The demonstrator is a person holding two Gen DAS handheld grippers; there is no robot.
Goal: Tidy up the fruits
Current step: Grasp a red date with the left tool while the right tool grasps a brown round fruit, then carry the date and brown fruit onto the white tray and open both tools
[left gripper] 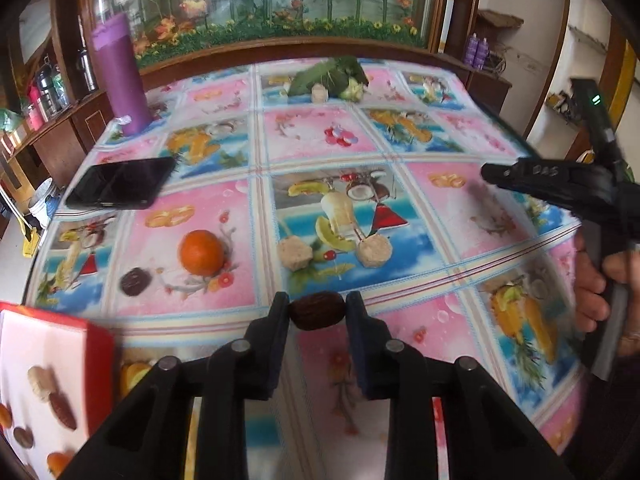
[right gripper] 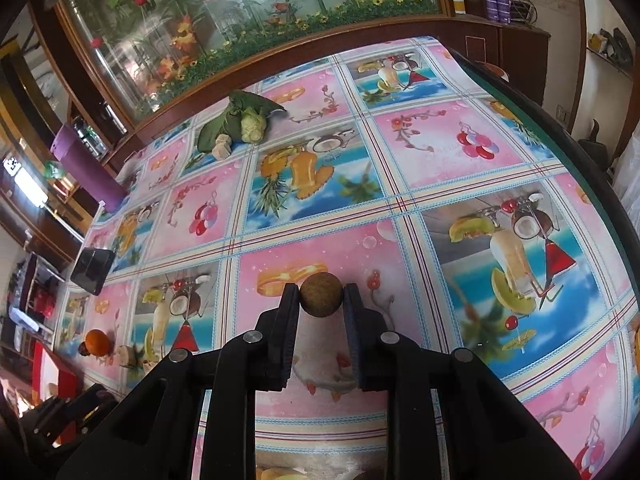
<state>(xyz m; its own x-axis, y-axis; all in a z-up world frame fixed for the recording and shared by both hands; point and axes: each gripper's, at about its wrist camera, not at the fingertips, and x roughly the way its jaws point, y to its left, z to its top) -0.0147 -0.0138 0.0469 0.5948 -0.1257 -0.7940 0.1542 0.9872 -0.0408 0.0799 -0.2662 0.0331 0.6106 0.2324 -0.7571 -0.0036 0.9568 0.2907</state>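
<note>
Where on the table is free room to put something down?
The pink squares between the phone, the leafy bundle and the right gripper lie bare. It is crowded near the left gripper: orange, two beige pieces, red tray.

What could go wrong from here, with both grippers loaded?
The left gripper pinches the date only at its fingertips; it could slip out before reaching the red tray. The right gripper holds a round brown fruit just as near the tips, so it may roll free. The tray sits at the table's left edge, so a dropped fruit might fall off.
</note>
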